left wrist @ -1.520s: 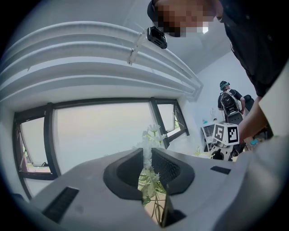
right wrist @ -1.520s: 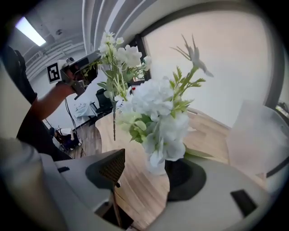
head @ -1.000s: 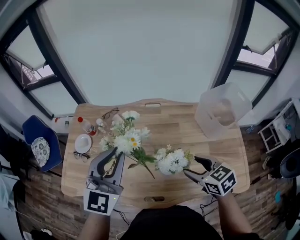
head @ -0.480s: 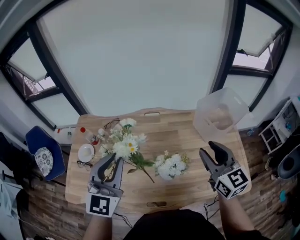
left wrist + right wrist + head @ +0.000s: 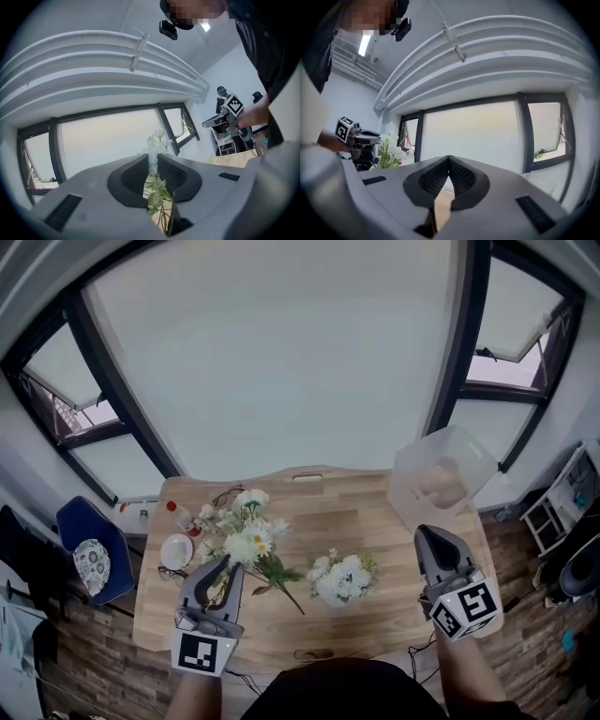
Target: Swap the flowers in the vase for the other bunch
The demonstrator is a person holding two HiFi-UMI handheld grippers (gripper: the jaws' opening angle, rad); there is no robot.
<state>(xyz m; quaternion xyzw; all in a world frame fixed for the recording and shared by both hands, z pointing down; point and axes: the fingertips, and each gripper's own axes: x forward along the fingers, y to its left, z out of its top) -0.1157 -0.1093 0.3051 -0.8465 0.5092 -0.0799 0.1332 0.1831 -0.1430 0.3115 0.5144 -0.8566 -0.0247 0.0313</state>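
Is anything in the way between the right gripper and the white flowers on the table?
No, nothing visible. Only bare table lies between the right gripper and the white flowers. Its jaws have just closed with nothing between them.

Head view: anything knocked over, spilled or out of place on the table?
Nothing stands out. The white bunch stands upright at centre, the daisy bunch is clamped in the left tool, and the right tool has just closed on nothing.

Two bunches of flowers [image 5: 246, 532], two pairs of glasses [image 5: 223, 493], one clear tub [image 5: 441, 474], one white dish [image 5: 176, 550], one table [image 5: 375, 521].
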